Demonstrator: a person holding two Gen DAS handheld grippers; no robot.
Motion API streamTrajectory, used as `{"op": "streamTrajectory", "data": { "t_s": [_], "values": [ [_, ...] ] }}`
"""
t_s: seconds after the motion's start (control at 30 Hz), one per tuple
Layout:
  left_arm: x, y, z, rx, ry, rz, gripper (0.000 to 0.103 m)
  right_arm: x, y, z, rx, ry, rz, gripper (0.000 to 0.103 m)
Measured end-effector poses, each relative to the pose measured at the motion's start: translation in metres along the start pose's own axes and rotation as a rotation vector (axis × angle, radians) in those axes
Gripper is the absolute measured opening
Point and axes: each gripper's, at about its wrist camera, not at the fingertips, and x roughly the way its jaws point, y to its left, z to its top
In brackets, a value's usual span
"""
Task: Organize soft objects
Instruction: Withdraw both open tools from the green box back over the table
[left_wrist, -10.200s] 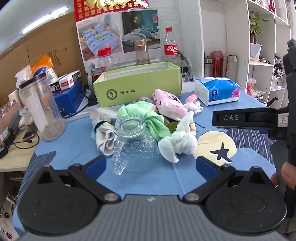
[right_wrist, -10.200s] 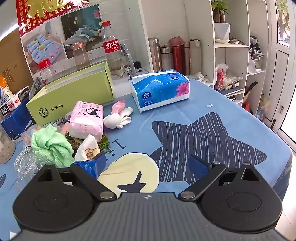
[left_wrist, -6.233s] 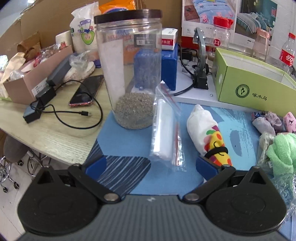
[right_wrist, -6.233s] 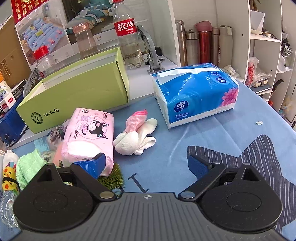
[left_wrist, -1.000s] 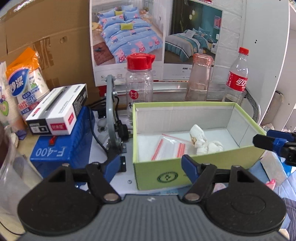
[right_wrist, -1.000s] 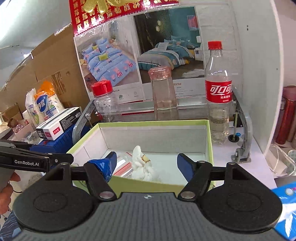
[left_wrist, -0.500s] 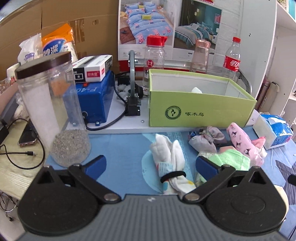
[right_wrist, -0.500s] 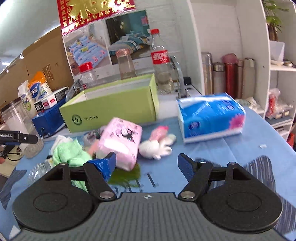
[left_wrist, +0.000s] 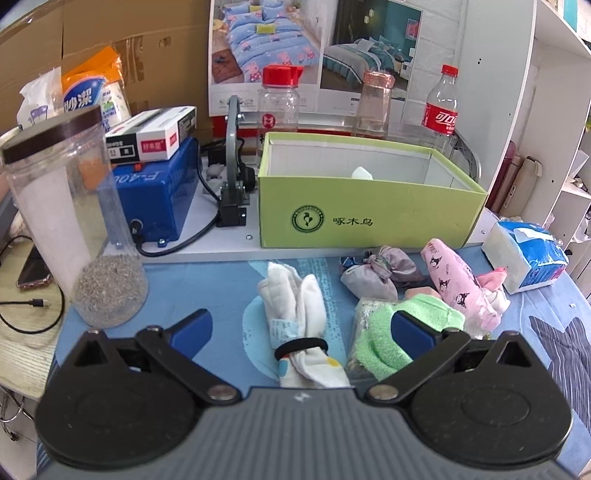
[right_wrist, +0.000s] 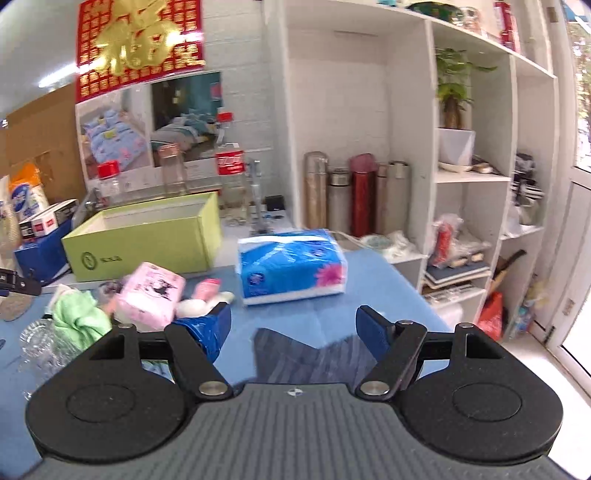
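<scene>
My left gripper (left_wrist: 301, 326) is open and empty, its fingers either side of a white sock bundle (left_wrist: 301, 314) tied with a black band on the blue cloth. A green towel (left_wrist: 391, 332), a grey pouch (left_wrist: 376, 277), a pink tissue pack (left_wrist: 452, 273) and a pink-and-white sock (left_wrist: 493, 291) lie to its right. The green box (left_wrist: 362, 214) behind holds a white cloth (left_wrist: 362, 172). My right gripper (right_wrist: 293, 325) is open and empty above the cloth, with the pink pack (right_wrist: 151, 295), green towel (right_wrist: 79, 314) and box (right_wrist: 144, 236) to its left.
A tall clear jar (left_wrist: 70, 221) with grit stands at the left by a blue machine (left_wrist: 155, 199). Bottles (left_wrist: 279, 99) line the wall behind the box. A blue tissue pack (right_wrist: 291, 266) lies ahead of my right gripper. White shelves (right_wrist: 472, 177) stand at the right. A glass jar (right_wrist: 40, 339) lies near the towel.
Both grippers have pulled back from the green box to the table. My left gripper has closed in on the sock bundle. My right gripper has swung right and risen.
</scene>
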Motion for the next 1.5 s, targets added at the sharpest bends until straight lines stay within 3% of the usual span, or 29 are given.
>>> {"op": "streamTrajectory", "data": {
  "t_s": [0.13, 0.2, 0.4, 0.43, 0.53, 0.6, 0.77, 0.87, 1.1, 1.23, 1.37, 1.5],
  "values": [
    [-0.006, 0.014, -0.007, -0.015, 0.001, 0.053, 0.103, 0.078, 0.041, 0.005, 0.026, 0.093, 0.146, 0.061],
    [-0.006, 0.027, -0.008, -0.037, 0.009, 0.076, 0.103, 0.109, 0.057, 0.01, 0.033, 0.109, 0.15, 0.061],
    [0.007, 0.053, -0.008, -0.106, 0.026, 0.087, 0.102, 0.133, 0.091, 0.024, -0.176, 0.057, -0.034, 0.061],
    [0.011, 0.054, -0.007, -0.113, 0.031, 0.084, 0.102, 0.13, 0.089, 0.024, -0.162, 0.059, -0.021, 0.061],
    [0.022, 0.053, -0.003, -0.114, 0.045, 0.069, 0.103, 0.125, 0.087, 0.025, -0.089, 0.1, 0.148, 0.061],
    [0.025, 0.051, -0.002, -0.112, 0.046, 0.062, 0.103, 0.127, 0.1, 0.028, -0.098, 0.123, 0.216, 0.061],
    [0.031, 0.053, -0.003, -0.117, 0.059, 0.054, 0.103, 0.159, 0.124, 0.033, -0.119, 0.172, 0.248, 0.061],
    [0.035, 0.056, -0.002, -0.127, 0.067, 0.053, 0.103, 0.174, 0.129, 0.024, -0.121, 0.244, 0.264, 0.061],
    [0.037, 0.05, -0.002, -0.113, 0.071, 0.04, 0.103, 0.146, 0.106, 0.001, -0.088, 0.276, 0.272, 0.061],
    [0.032, 0.042, -0.003, -0.099, 0.062, 0.036, 0.103, 0.136, 0.091, -0.016, -0.097, 0.342, 0.213, 0.062],
    [0.027, 0.039, -0.003, -0.09, 0.055, 0.042, 0.103, 0.115, 0.068, -0.02, -0.057, 0.32, 0.143, 0.062],
    [0.027, 0.037, 0.0, -0.103, 0.058, 0.032, 0.103, 0.096, 0.058, 0.001, -0.019, 0.183, 0.135, 0.062]
  ]
}}
